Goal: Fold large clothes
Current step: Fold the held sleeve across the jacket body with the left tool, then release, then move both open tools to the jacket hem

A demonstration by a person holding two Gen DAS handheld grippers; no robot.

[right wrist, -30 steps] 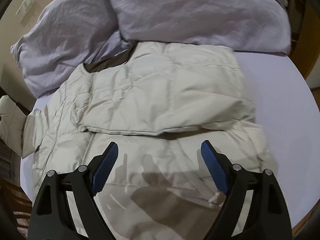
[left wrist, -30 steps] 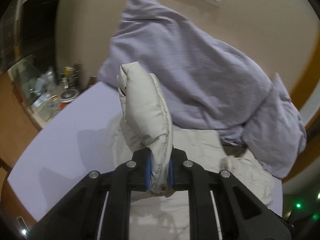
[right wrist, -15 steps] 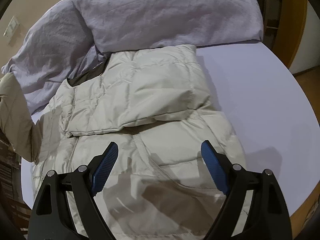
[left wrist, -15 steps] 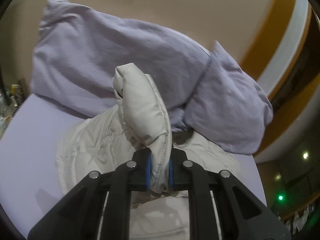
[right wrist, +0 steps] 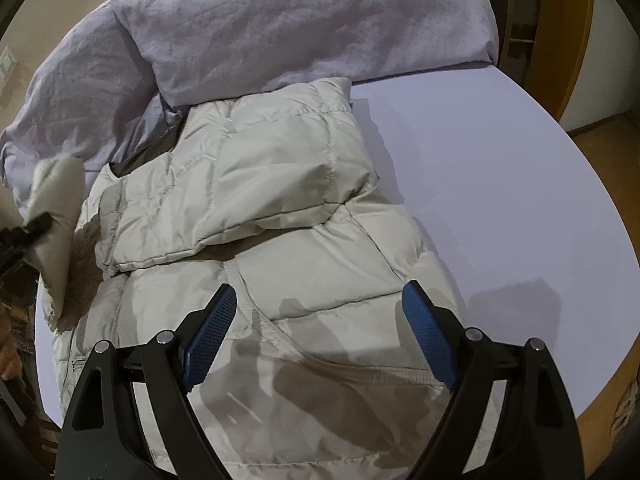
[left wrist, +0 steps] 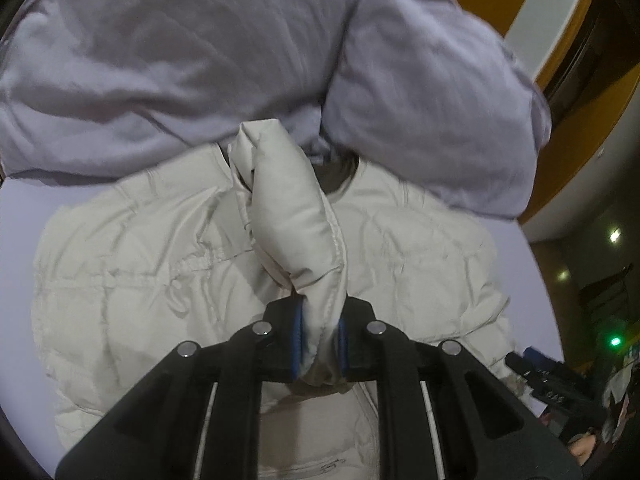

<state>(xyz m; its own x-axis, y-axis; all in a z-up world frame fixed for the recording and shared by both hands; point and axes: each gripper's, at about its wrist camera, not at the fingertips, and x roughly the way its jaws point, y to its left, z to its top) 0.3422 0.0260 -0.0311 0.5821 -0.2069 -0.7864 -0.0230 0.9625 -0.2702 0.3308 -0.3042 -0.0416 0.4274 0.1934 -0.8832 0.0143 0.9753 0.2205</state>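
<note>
Lilac bed carries everything. Left claw is clamped on the jacket's sleeve, raised over the jacket below the pillows, likely to fold it across. Right claw hangs apart, empty, above the jacket's lower half.

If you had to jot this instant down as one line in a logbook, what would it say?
left gripper: shut on sleeve, lifted above puffer jacket | right gripper: open, empty, above jacket | other sleeve: already folded across jacket
</note>
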